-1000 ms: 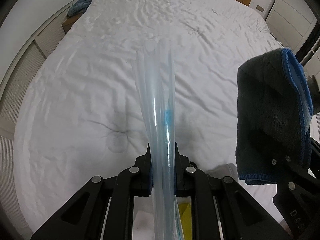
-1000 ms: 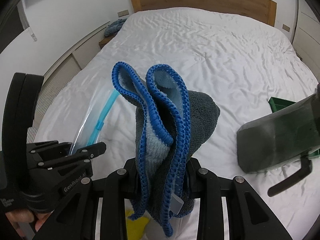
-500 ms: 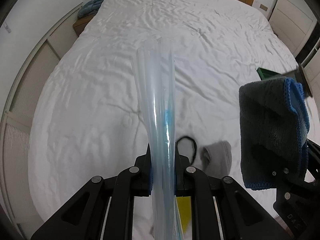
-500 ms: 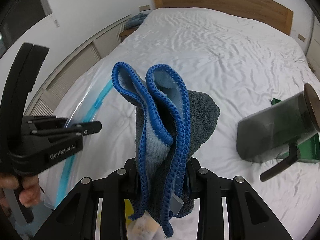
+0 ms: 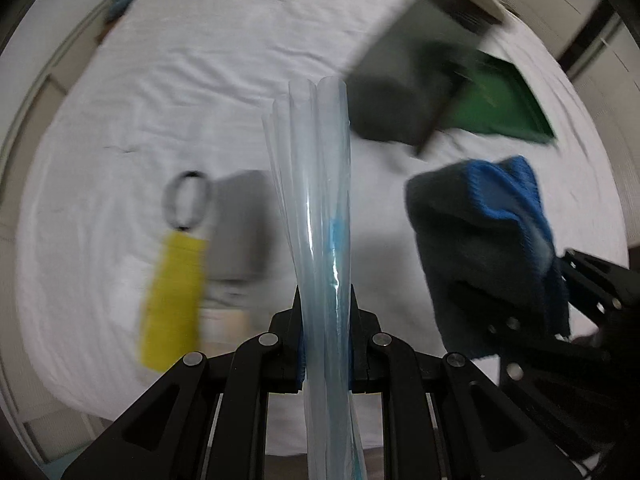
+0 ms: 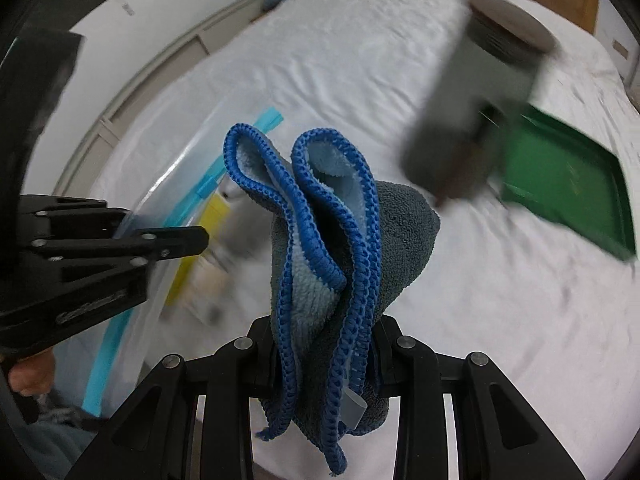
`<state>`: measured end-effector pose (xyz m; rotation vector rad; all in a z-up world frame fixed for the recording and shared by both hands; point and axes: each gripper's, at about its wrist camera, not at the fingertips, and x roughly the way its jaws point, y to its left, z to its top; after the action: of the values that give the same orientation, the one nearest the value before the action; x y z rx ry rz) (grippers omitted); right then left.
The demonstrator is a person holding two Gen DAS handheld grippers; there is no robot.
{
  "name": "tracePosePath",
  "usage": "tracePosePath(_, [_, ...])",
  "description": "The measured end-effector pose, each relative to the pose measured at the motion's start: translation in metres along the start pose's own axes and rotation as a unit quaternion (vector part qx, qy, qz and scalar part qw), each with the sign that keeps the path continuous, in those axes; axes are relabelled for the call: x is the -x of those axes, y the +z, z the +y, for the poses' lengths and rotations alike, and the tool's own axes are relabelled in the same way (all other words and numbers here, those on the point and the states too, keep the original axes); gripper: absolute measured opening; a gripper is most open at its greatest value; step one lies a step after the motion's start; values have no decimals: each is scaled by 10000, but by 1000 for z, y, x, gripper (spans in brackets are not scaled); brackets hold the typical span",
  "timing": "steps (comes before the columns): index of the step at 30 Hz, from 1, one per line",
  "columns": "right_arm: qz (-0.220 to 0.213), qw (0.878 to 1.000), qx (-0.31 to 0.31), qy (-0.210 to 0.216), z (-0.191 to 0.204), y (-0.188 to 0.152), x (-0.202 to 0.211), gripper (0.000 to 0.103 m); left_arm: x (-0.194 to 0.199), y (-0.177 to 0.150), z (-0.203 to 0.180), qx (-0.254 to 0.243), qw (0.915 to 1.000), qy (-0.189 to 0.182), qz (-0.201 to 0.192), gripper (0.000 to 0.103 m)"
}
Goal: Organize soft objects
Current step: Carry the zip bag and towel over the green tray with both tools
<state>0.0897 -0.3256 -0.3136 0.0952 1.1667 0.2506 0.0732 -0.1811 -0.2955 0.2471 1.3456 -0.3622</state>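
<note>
My left gripper [image 5: 324, 320] is shut on a clear plastic zip bag [image 5: 316, 200] with a light blue zipper strip, which stands up between the fingers. My right gripper [image 6: 326, 344] is shut on a bunched grey towel [image 6: 320, 240] with bright blue edging. In the left wrist view the towel [image 5: 472, 248] hangs to the right of the bag. In the right wrist view the left gripper [image 6: 200, 240] and the bag [image 6: 180, 176] are on the left. Both hang above a white bed [image 5: 200, 80]. The picture is blurred.
A yellow item [image 5: 172, 296], a grey cloth-like item [image 5: 238, 224] and a black loop [image 5: 188, 200] lie on the bed below the bag. A green tray [image 6: 560, 184] sits at the right, with a dark grey cylinder [image 6: 472, 120] with a pale cap in front of it.
Both hands have swept sideways over the bed. The yellow and grey items and the black loop have come into view, and the green tray and cylinder are nearer. Both grips are unchanged.
</note>
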Motion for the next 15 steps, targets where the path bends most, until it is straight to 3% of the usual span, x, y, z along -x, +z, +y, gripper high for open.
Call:
tracePosePath(7, [178, 9975, -424, -534, -121, -43, 43, 31, -13, 13, -106, -454, 9979, -466, -25, 12])
tracePosePath(15, [-137, 9900, -902, -1073, -226, -53, 94, 31, -24, 58, -185, -722, 9940, -749, -330, 12])
